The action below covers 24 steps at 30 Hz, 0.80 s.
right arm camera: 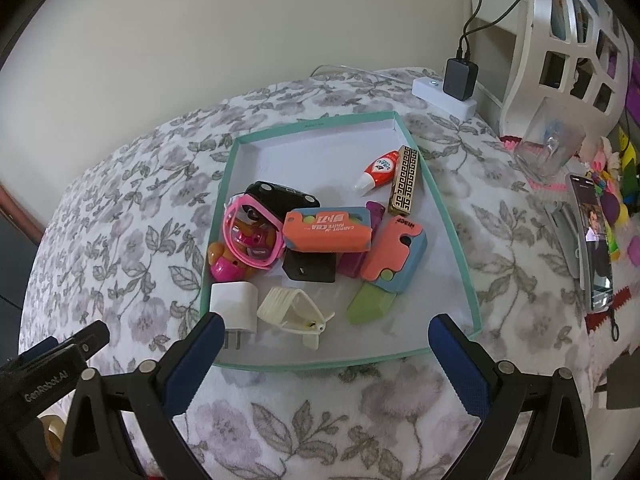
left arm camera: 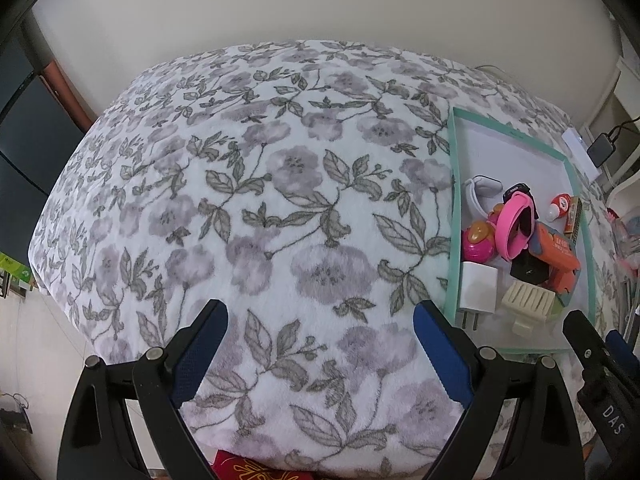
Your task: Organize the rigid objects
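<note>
A shallow box (right arm camera: pixel 452 216) with a teal rim and white floor lies on the floral cloth. Inside it sit a white charger (right arm camera: pixel 236 300), a cream clip (right arm camera: pixel 288 310), a black cube (right arm camera: pixel 310 268), two orange-and-blue carrot knife toys (right arm camera: pixel 328 228) (right arm camera: pixel 394 256), a pink watch band (right arm camera: pixel 250 232) over a pink toy (right arm camera: pixel 224 268), a red-white tube (right arm camera: pixel 378 170) and a gold patterned bar (right arm camera: pixel 406 180). My right gripper (right arm camera: pixel 326 330) stands open above the box's near edge, holding nothing. My left gripper (left arm camera: pixel 320 316) hangs open over bare cloth, left of the box (left arm camera: pixel 454 208).
The floral cloth (left arm camera: pixel 256 184) covers the whole table. At the back right stand a white power strip (right arm camera: pixel 444 94) with a black adapter (right arm camera: pixel 460 80), a clear plastic cup (right arm camera: pixel 550 140), a phone (right arm camera: pixel 596 240) and a white lattice basket (right arm camera: pixel 568 32). A pale wall rises behind.
</note>
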Available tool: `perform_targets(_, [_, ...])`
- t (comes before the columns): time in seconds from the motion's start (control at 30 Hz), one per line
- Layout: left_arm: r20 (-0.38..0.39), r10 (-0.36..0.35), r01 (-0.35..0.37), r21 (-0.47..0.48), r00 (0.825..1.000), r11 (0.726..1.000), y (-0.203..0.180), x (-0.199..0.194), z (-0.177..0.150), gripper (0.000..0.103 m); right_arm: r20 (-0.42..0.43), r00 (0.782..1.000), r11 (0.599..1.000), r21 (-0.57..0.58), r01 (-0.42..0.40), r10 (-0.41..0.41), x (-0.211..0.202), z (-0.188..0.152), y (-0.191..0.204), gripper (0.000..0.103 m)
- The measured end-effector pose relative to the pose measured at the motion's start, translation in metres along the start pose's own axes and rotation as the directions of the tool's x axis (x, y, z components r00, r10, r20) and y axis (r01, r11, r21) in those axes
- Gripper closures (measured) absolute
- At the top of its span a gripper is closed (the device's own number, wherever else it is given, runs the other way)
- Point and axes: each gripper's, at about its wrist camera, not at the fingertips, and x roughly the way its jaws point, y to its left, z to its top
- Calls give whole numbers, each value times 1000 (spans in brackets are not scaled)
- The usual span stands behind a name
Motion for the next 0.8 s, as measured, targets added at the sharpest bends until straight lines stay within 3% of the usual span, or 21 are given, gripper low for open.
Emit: perform_targets(0.8, [17,-16,16,25,1000,1000,3,-11,-8,9,11,1000,1000,-14,22,-21,-11,-5,2,0])
